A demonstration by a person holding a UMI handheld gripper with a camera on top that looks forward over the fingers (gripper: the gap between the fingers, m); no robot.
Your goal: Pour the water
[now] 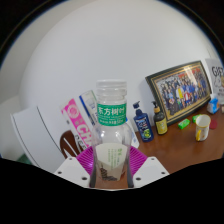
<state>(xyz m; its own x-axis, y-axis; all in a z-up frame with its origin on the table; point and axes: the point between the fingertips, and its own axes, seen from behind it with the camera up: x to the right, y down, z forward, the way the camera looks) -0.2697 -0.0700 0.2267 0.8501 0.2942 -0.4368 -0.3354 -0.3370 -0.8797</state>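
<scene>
A bottle (112,118) stands upright between the jaws, its lower part between the two pads (84,157). Right of it on the tabletop (185,150) stand two smaller bottles (143,122), then a cup (203,127) farther right. Behind these a framed picture (181,88) leans against the wall (110,45).

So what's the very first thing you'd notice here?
The clear water bottle with the green label, right up close between the fingers of the gripper, which press on its lower part. Behind it to the right, a big framed group photo leans against the wall on the wooden desk, with small bottles and a pale cup in front of it.
</scene>
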